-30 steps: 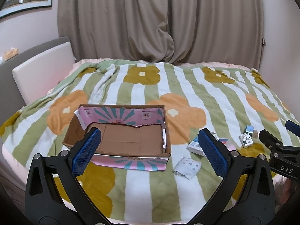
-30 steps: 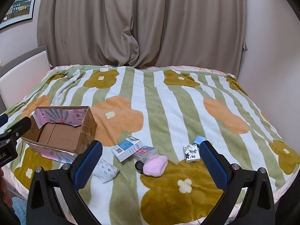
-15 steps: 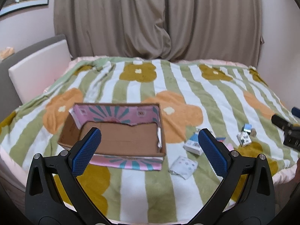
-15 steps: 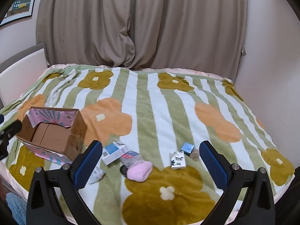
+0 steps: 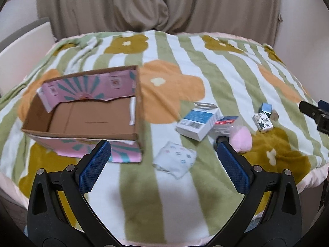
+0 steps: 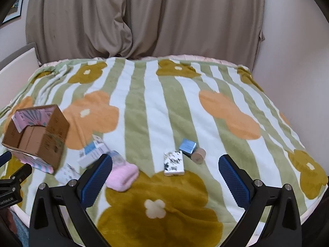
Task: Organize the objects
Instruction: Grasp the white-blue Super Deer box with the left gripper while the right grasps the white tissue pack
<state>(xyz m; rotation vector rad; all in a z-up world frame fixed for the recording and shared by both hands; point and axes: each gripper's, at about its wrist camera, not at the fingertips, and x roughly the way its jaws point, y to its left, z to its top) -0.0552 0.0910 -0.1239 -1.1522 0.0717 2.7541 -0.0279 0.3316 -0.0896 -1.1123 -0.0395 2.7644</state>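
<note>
An open cardboard box (image 5: 82, 121) with pink printed flaps lies on the bed at the left; it also shows in the right wrist view (image 6: 39, 135). To its right lie a white patterned pouch (image 5: 174, 160), a blue-and-white carton (image 5: 197, 121), a small clear packet (image 5: 226, 122), a pink soft item (image 5: 241, 139), a black-and-white small box (image 5: 263, 122), a blue cube (image 6: 187, 146) and a small tan cylinder (image 6: 198, 154). My left gripper (image 5: 164, 164) is open and empty above the pouch. My right gripper (image 6: 165, 177) is open and empty above the black-and-white box (image 6: 173, 162).
The bed carries a striped flower blanket (image 6: 144, 107). Beige curtains (image 6: 144, 20) hang behind it and a padded headboard (image 5: 22, 41) stands at the left. A wall is close on the right. The bed's front edge is just under both grippers.
Both grippers have moved forward and lower toward the objects on the blanket; the box and small items look larger. Both stay open and empty.
</note>
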